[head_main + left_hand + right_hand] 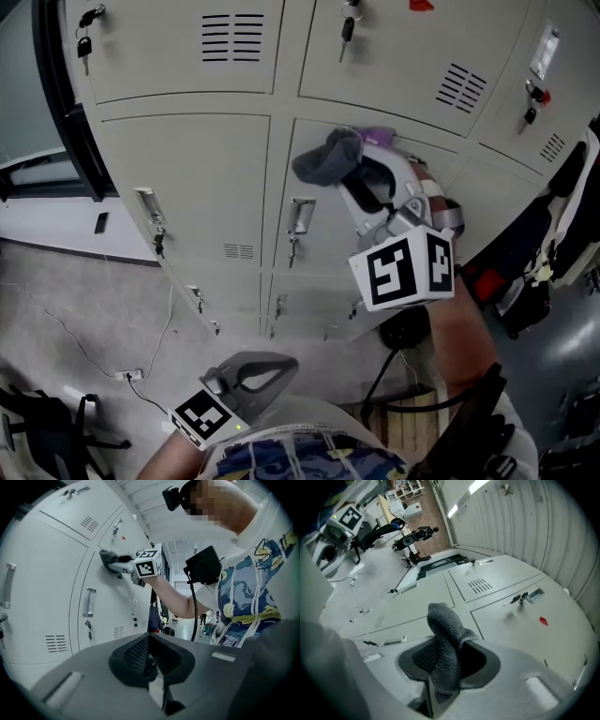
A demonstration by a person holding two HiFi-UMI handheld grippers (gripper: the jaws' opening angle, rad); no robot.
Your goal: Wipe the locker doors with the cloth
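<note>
Right gripper view shows the grey cloth [443, 630] clamped in the jaws of the right gripper [440, 670], its bunched end pressed against a pale locker door [323, 248] near that door's top edge. The left gripper [152, 667] hangs low by the person's torso, jaws together and empty.

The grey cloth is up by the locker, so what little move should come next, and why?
Probably slide the grey cloth down the locker door. The right gripper is shut on it near the door's top edge, so most of the panel, including the part beside the handle, lies below the cloth.
</note>
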